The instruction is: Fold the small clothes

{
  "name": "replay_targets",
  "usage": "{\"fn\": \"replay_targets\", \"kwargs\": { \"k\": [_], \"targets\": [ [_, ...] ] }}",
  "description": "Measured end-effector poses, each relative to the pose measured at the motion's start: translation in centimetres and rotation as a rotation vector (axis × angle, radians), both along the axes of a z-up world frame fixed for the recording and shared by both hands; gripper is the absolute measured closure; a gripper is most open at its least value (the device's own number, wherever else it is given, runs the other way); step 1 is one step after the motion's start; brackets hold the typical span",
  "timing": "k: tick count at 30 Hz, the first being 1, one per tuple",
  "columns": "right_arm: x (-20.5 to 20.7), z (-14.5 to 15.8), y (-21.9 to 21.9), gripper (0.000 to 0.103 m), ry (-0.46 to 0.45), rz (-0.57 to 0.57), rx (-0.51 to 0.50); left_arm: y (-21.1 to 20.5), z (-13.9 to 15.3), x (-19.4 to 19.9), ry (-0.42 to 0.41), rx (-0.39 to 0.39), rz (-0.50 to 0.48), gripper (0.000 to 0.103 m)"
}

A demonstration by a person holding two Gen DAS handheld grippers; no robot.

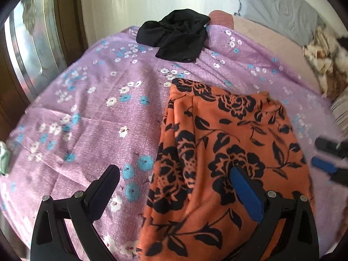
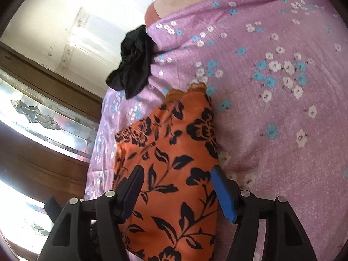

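The orange cloth garment with black flower print [image 1: 219,152] lies partly folded on the bed's lilac flowered sheet [image 1: 87,113], spreading forward between and beyond both sets of fingers, so at least one fold looks done and more seem left. The left gripper [image 1: 174,178] and right gripper [image 2: 177,174] are both spread wide, grasping nothing. A crumpled black garment [image 1: 176,37] waits unfolded far ahead of the fingers; the orange garment's near edge is cut off, and motion blur hides its far corner.
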State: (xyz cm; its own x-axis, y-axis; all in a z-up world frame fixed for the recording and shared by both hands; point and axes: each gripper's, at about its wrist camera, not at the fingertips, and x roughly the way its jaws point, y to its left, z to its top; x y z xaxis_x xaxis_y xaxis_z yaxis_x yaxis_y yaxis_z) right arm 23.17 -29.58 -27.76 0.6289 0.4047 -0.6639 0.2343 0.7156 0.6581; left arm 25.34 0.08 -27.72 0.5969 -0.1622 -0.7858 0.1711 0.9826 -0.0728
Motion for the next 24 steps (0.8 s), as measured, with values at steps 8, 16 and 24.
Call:
{"fn": "replay_targets", "kwargs": {
  "k": [8,16,24],
  "targets": [
    [-0.1,-0.5,0.2,0.036,0.017,0.006,0.002,0.6,-0.2,1.0,0.054,-0.046,-0.023,0.001],
    [-0.3,-1.7,-0.2,0.036,0.056,0.021,0.033,1.1,-1.4,3.1,0.199,-0.176,-0.15,0.001],
    [0.4,-4.0,-0.2,0.036,0.076,0.042,0.134,0.0,-3.2,4.3,0.334,-0.291,-0.215,0.001]
  ]
}}
